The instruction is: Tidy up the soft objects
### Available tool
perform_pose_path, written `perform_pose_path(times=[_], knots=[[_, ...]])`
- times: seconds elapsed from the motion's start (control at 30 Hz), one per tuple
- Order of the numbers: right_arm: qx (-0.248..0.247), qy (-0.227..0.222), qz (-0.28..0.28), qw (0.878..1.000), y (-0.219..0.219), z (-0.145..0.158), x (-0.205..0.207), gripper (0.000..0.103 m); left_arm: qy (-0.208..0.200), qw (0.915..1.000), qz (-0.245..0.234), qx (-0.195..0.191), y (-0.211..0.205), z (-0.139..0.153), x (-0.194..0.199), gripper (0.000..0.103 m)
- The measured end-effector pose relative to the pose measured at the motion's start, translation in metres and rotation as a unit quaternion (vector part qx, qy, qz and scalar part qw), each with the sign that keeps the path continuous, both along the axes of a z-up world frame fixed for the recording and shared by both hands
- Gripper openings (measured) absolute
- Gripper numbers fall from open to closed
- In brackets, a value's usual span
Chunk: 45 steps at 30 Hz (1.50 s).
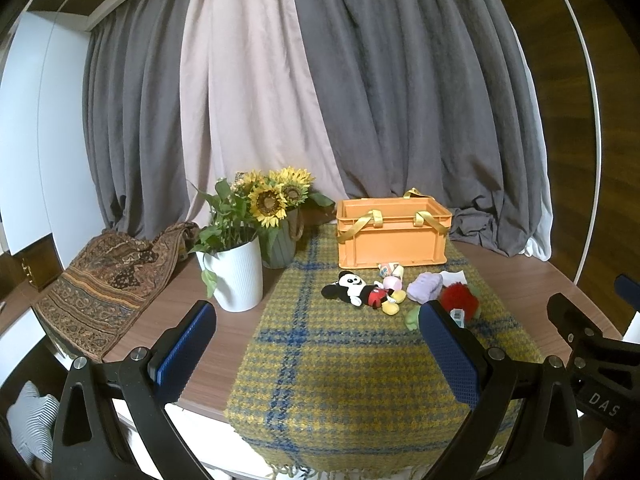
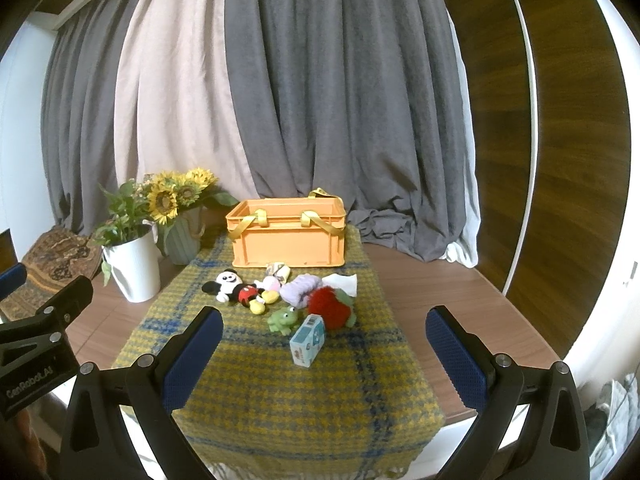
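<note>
Wooden table [image 2: 440, 300], centre covered by a yellow-and-blue checked blanket [image 2: 280, 392] running toward the bottom of both frames.

Orange crate [image 2: 288, 232] with gold ribbon handles sits on the far end of the blanket, centre frame. Contents not visible.

Soft toys heaped on the blanket just in front of the crate: mouse doll [image 2: 240, 290] lying on its back at the left of the heap, lilac knit piece [image 2: 300, 289], red fuzzy toy [image 2: 332, 307], green frog [image 2: 285, 319], white cloth [image 2: 343, 282] behind the red toy. A small patterned item and a pink one lie between doll and crate; cannot tell what they are.

Small pale-blue carton [image 2: 308, 339] stands nearest the camera, just beside the frog. Printing on it too small to read.

Left of the blanket: white ribbed pot [image 1: 239, 276] with greenery, grey pot with sunflowers [image 1: 276, 196] behind it, patterned brown cloth [image 1: 100, 280] at far left. Grey and pink curtains [image 1: 280, 80] fill the background.

Left gripper [image 1: 316, 344]: jaws spread wide, holding nothing, low in frame short of the heap. Right gripper [image 2: 324, 352]: likewise spread and holding nothing; carton and frog show between its blue pads [image 2: 192, 356].

Writing: "GenRobot_AI" on the left gripper body in the right wrist view; "DAS" on the right gripper body in the left wrist view.
</note>
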State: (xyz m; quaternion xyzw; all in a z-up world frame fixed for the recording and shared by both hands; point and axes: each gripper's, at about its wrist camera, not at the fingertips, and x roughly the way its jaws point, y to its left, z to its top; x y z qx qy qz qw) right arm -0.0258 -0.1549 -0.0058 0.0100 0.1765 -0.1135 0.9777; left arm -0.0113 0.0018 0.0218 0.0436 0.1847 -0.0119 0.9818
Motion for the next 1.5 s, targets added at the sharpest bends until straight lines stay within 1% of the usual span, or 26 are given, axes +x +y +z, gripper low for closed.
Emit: perform_pose_path(times=[0.37, 0.87, 1.27, 1.5], knots=[[0.002, 0.001, 0.004, 1.000, 0.003, 0.003, 0.003, 0.103, -0.002, 1.0000, -0.001, 0.000, 0.001, 0.002, 0.003, 0.103], [0.003, 0.000, 0.005, 1.000, 0.002, -0.001, 0.005, 0.103, -0.001, 1.0000, -0.003, 0.000, -0.002, 0.005, 0.015, 0.103], [0.005, -0.001, 0.009, 1.000, 0.003, -0.002, 0.006, 0.103, -0.001, 1.0000, 0.000, 0.000, -0.001, 0.001, 0.012, 0.103], [0.020, 0.014, 0.023, 0.999, -0.002, -0.011, 0.011, 0.103, 0.005, 0.9999, 0.014, 0.005, -0.003, -0.009, 0.012, 0.103]])
